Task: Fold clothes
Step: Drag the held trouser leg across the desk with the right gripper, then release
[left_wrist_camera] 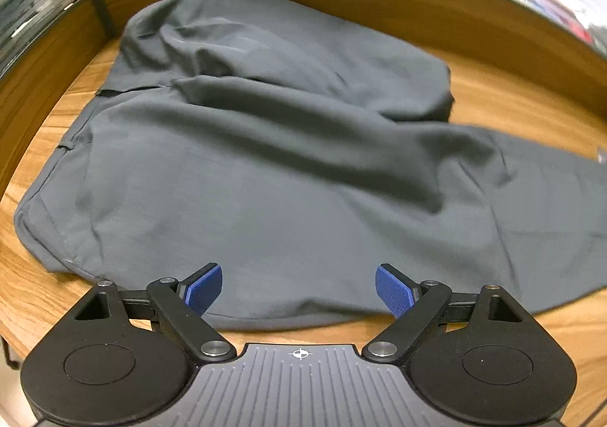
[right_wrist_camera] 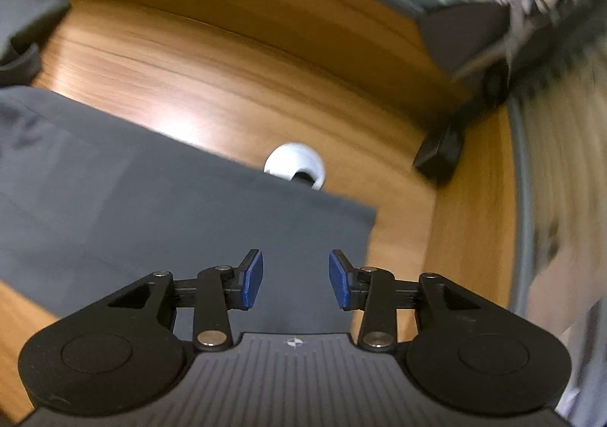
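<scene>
1. Grey garment (left_wrist_camera: 288, 169) lies on the wooden surface (left_wrist_camera: 512, 93), far part doubled over near part, one long section running off right; folding looks partly done, more folds and smoothing left
2. Right view: its end (right_wrist_camera: 212, 226) is flat, corner partly over a white grommet (right_wrist_camera: 299, 161)
3. Left claw (left_wrist_camera: 299, 292) wide open, holding nothing, tilted steeply down over near hem
4. Right claw (right_wrist_camera: 296, 284) about half open, empty, tilted down above that flat end; pads not pressing cloth

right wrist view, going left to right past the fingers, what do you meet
dark grey garment → white ring-shaped grommet on the wooden table → small black block by the table's right edge
</scene>
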`<state>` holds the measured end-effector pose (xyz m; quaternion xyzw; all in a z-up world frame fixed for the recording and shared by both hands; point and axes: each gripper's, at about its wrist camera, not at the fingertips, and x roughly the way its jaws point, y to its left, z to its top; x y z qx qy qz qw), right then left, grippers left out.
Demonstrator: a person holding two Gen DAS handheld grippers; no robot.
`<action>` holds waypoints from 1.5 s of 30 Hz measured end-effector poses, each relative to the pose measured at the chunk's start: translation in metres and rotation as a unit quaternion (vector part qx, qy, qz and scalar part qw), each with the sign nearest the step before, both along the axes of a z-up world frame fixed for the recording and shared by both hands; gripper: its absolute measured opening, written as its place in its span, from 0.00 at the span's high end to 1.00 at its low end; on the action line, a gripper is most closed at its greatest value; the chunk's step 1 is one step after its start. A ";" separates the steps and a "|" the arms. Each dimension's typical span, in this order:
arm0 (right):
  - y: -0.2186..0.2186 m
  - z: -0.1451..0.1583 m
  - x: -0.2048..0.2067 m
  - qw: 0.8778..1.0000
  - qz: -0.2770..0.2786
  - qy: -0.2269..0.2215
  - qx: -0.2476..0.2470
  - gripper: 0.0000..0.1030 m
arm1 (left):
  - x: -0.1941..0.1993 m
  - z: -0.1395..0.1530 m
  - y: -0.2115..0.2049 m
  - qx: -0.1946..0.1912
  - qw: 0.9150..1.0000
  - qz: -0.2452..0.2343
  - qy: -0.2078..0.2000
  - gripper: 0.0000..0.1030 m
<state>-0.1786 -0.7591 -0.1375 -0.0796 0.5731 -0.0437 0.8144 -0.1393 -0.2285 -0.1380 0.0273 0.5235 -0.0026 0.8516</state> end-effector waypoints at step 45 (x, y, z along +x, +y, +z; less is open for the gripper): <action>-0.004 -0.068 -0.204 0.949 -0.315 0.019 -0.030 0.88 | -0.037 -0.004 0.078 -0.017 0.978 0.205 -0.020 0.06</action>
